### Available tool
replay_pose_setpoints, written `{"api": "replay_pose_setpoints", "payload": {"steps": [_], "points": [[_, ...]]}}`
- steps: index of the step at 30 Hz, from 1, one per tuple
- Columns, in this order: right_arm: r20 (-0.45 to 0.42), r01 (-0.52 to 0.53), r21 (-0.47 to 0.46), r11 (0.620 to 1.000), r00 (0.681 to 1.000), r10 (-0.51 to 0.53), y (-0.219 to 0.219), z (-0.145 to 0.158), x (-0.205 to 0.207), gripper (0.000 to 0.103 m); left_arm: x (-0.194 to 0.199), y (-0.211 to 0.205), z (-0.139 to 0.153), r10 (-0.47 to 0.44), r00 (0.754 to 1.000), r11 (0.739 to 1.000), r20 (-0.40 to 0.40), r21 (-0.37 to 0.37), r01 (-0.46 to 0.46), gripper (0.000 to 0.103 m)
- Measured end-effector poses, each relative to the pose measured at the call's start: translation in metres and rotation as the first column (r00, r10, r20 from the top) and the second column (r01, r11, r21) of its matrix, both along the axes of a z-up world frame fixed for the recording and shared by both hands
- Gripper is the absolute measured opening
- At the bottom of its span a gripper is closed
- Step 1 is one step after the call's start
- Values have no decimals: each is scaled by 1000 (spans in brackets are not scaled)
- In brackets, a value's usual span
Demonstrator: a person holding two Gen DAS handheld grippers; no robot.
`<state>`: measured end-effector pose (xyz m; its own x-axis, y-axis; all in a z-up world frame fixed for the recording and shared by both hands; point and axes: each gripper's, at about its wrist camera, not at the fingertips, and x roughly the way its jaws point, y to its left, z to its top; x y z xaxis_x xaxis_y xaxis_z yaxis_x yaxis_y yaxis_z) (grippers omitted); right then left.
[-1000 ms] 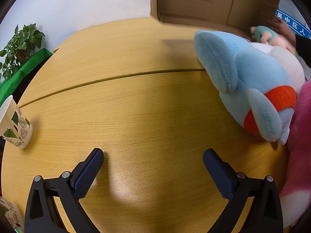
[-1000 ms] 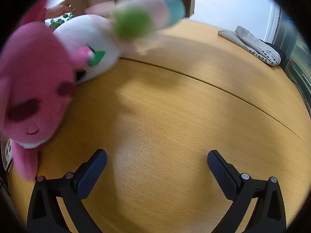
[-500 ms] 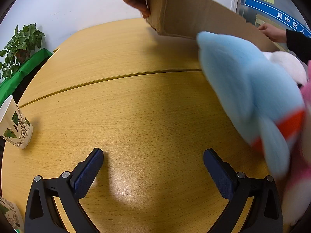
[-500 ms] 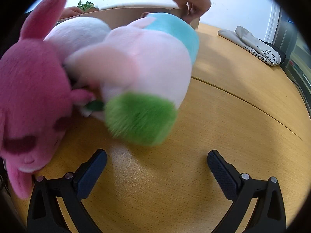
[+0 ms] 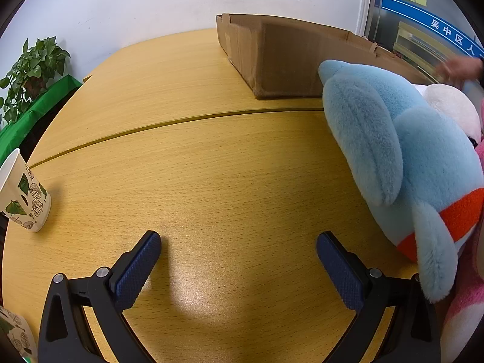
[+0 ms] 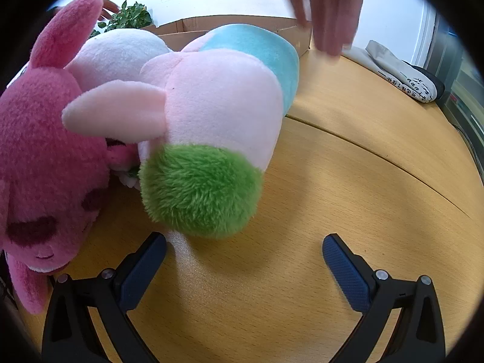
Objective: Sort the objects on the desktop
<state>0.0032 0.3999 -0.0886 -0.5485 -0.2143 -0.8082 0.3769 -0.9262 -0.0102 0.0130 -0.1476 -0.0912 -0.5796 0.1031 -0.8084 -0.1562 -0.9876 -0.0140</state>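
A light blue plush toy with an orange band lies at the right of the wooden table, touching a white plush behind it. My left gripper stands open over bare wood, left of the blue plush. In the right wrist view a pale pink plush with a green tuft and teal back lies just ahead of my open right gripper. A deep pink plush lies to its left, a white plush behind. A shallow cardboard box stands upright at the back.
A leaf-printed paper cup stands at the left edge, another cup at the bottom left corner. A potted plant sits beyond the table's left. A person's hand hovers above the box. A folded cloth bag lies far right.
The cardboard box was tipped and then set upright on the table; the plush toys spilled out toward both grippers. The hands have lifted off the box. Neither gripper moved.
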Motion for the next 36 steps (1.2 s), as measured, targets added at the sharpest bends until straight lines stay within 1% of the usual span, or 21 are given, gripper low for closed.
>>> {"api": "replay_pose_setpoints", "payload": {"steps": [31,35,36], "points": [[-1,0,-1,1000,1000,0,2,-1,1,103,-2,-2,0,2,1000,1000,0,1,-2,103],[3,32,0,999,999,-32,3,-1,4,103,-1,-3,0,18,1000,1000,-2,0,-18,103],[8,46,2,999,999,-46,4,0,8,103,4,-5,2,46,999,999,-10,1,-46,103]]}}
